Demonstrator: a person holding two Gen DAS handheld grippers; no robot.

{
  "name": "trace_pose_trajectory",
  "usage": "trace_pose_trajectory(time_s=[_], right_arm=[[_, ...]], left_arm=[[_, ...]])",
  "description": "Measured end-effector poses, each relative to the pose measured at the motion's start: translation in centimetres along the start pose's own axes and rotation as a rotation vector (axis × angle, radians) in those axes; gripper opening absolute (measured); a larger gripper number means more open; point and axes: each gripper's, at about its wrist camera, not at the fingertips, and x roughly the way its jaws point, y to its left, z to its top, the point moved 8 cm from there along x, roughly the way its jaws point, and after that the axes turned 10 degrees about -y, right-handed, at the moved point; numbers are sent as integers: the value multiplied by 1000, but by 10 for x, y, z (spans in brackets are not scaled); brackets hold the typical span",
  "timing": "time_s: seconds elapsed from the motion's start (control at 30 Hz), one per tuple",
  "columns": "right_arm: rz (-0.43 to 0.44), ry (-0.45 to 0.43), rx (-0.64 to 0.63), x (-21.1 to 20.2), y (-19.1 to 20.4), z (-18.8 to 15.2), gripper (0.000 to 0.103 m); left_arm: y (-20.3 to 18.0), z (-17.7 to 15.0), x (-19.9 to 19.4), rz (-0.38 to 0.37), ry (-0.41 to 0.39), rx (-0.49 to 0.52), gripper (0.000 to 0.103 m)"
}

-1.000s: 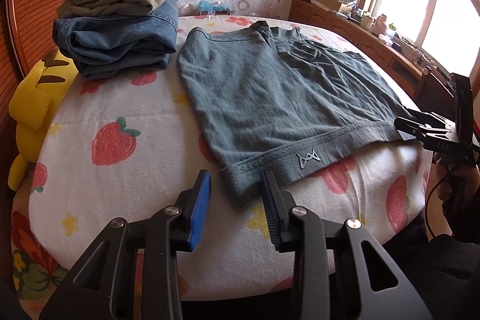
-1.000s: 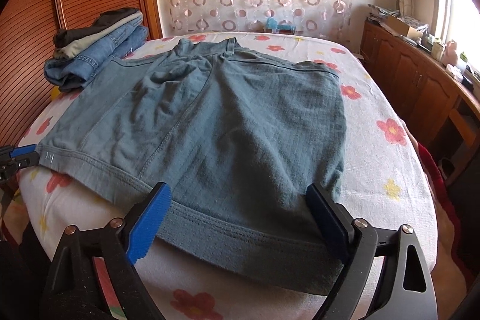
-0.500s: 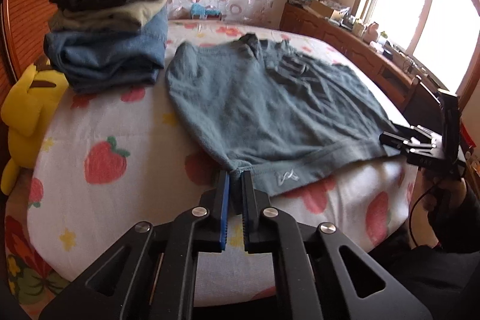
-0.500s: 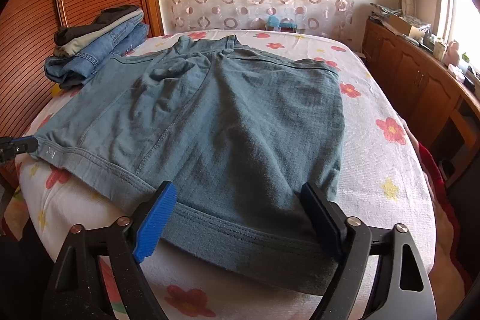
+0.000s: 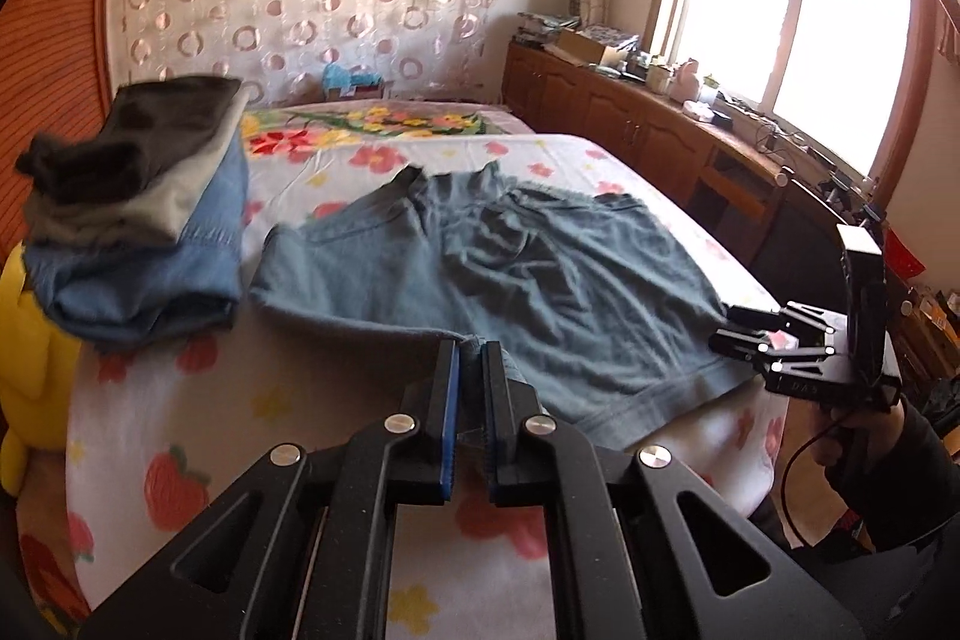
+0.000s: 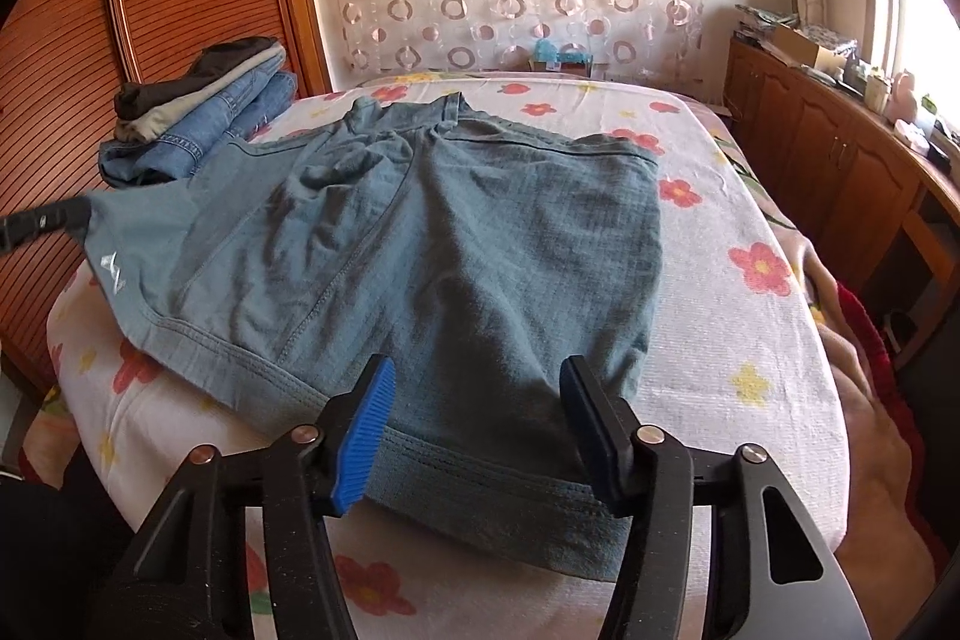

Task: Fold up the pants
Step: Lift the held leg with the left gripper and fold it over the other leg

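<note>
Blue-grey denim shorts (image 5: 540,280) lie spread on the flowered bed sheet (image 5: 240,400), waistband at the far side. My left gripper (image 5: 471,349) is shut on the near corner of the left leg hem and holds it raised off the bed. In the right wrist view that corner (image 6: 120,244) hangs up from the left gripper (image 6: 72,211). My right gripper (image 6: 480,388) sits at the right leg hem (image 6: 498,478); its jaws are closing with the hem between them, and the pads stand apart from the cloth. It shows at the shorts' right edge (image 5: 729,328).
A stack of folded clothes (image 5: 138,220) sits at the bed's left side, with a yellow plush toy (image 5: 24,340) beside it. A wooden cabinet (image 5: 660,130) with clutter runs under the window on the right. A person's hand (image 5: 852,436) holds the right gripper's handle.
The left jaws shut on the left hem corner and lifted it, pulling that leg up off the bed. The right jaws narrowed around the right hem without moving away.
</note>
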Motion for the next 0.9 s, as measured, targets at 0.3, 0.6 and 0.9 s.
trace_pose_trajectory(time_s=[0.3, 0.6, 0.9], right_arm=[[-6, -21, 4, -7, -6, 6, 54], [-12, -47, 6, -11, -14, 12, 54], [-31, -60, 22, -19, -25, 10, 54]], left_arm=[[-41, 41, 23, -91, -43, 65, 8], [-90, 62, 53, -188, -35, 101, 8], [-112, 55, 81, -208, 3, 123, 8]])
